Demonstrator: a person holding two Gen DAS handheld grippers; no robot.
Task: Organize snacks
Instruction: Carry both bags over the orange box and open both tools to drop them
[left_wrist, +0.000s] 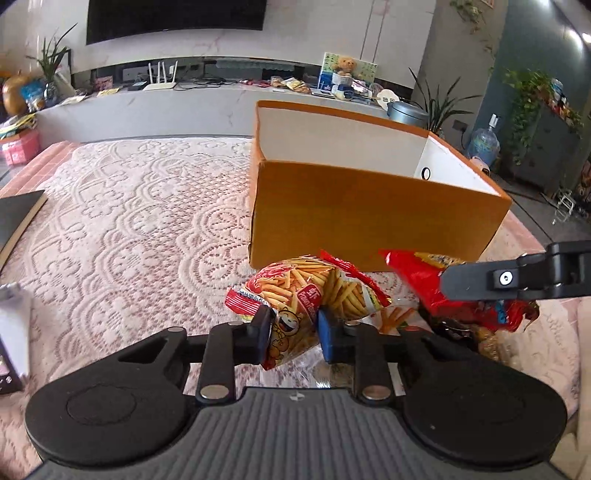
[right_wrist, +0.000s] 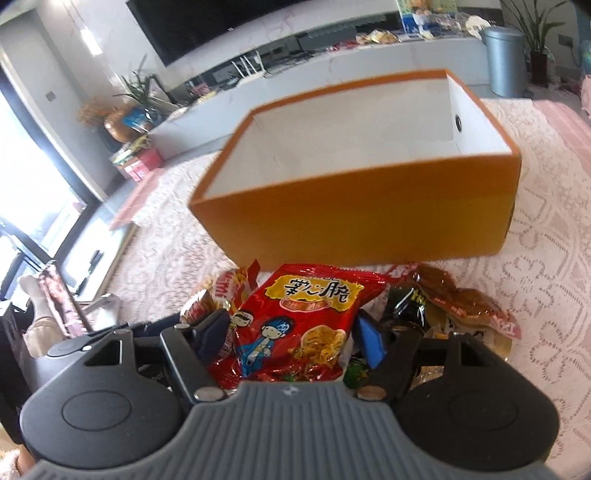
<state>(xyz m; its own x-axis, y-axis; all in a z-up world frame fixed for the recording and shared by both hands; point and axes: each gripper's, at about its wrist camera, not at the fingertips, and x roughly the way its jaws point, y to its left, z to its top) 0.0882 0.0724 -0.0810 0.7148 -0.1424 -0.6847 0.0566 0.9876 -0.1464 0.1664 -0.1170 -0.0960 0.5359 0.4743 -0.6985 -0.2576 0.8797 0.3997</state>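
Now left gripper (left_wrist: 293, 334) pinches fries packet (left_wrist: 303, 286), right gripper (right_wrist: 291, 338) clamps red noodle-snack packet (right_wrist: 299, 321); both raised for drop into orange box (right_wrist: 354, 218) just ahead.

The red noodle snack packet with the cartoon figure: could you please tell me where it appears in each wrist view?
Left wrist view: the red noodle snack packet sits at right of centre, partly hidden by the right gripper's finger, in front of the orange box.
Right wrist view: it fills the lower centre, between the right gripper fingers.
Shared landmark: the orange box.
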